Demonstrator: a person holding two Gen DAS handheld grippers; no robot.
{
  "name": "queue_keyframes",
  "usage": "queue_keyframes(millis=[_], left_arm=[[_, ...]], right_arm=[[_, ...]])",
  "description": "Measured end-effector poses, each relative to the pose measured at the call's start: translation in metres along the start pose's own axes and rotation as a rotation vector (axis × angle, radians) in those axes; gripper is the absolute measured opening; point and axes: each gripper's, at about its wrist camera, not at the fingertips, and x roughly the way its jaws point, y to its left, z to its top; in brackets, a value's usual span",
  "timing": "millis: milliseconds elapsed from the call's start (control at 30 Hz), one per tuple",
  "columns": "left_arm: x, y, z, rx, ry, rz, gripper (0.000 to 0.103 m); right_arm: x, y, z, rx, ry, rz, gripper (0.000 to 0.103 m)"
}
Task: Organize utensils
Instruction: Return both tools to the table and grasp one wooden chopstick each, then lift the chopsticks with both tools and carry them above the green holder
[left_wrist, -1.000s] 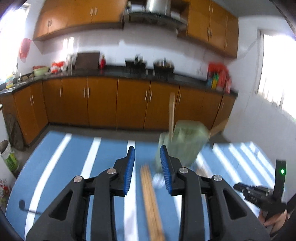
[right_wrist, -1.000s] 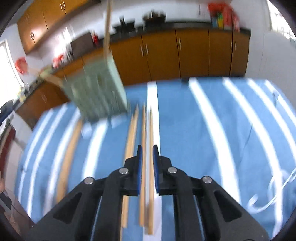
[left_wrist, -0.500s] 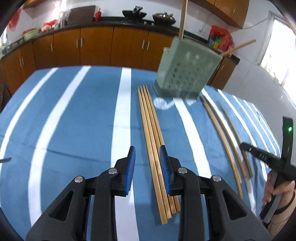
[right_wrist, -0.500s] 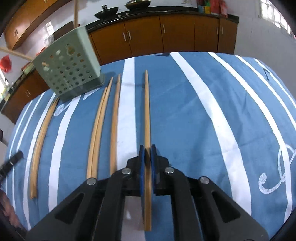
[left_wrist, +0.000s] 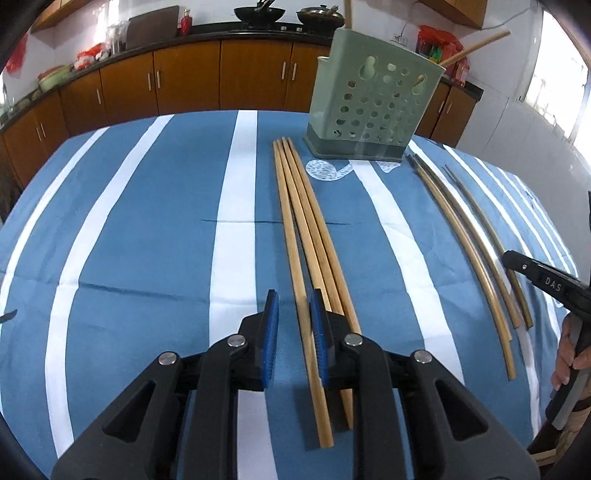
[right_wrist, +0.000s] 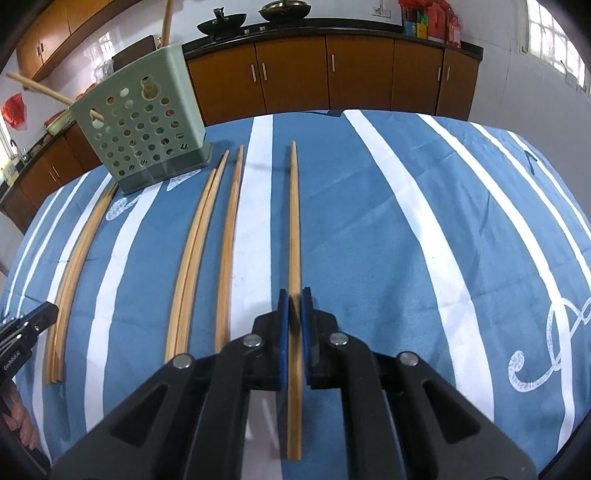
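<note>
Chopstick pickup in hand: right tool has one, left tool lining up another.

Counter under blue striped cloth; green perforated holder stands at far edge, two sticks already leaning out of it. Loose chopsticks lie lengthwise in groups near it. Right hand-held gripper, held low and level, pointing toward the far edge, is clamped on single chopstick; next it likely must lift and tip into the holder. Left hand-held gripper, low and level, jaws apart, straddles the leftmost chopstick of its bundle, not yet closed.
</note>
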Motion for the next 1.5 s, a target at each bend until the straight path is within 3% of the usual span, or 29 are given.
queue_keyframes(millis=[67, 167, 400, 500, 1367, 1500], left_arm=[[0.001, -0.002, 0.0, 0.003, -0.003, 0.008, 0.018], [0.004, 0.0, 0.003, 0.0, -0.008, 0.043, 0.008], [0.008, 0.043, 0.017, -0.095, -0.014, 0.108, 0.008], [0.007, 0.056, 0.018, -0.125, -0.025, 0.092, 0.008], [0.006, 0.056, 0.016, -0.126, -0.03, 0.084, 0.008], [0.006, 0.05, 0.016, -0.075, -0.009, 0.118, 0.008]], right_arm=[[-0.001, 0.003, -0.001, -0.016, -0.001, 0.007, 0.012], [-0.002, 0.009, -0.004, -0.048, -0.011, 0.008, 0.013], [0.004, -0.005, 0.004, -0.053, -0.046, -0.047, 0.008], [0.005, -0.012, 0.006, -0.032, -0.051, -0.04, 0.008], [0.006, -0.012, 0.006, -0.022, -0.05, -0.033, 0.009], [0.003, -0.016, 0.002, -0.014, -0.044, -0.023, 0.01]])
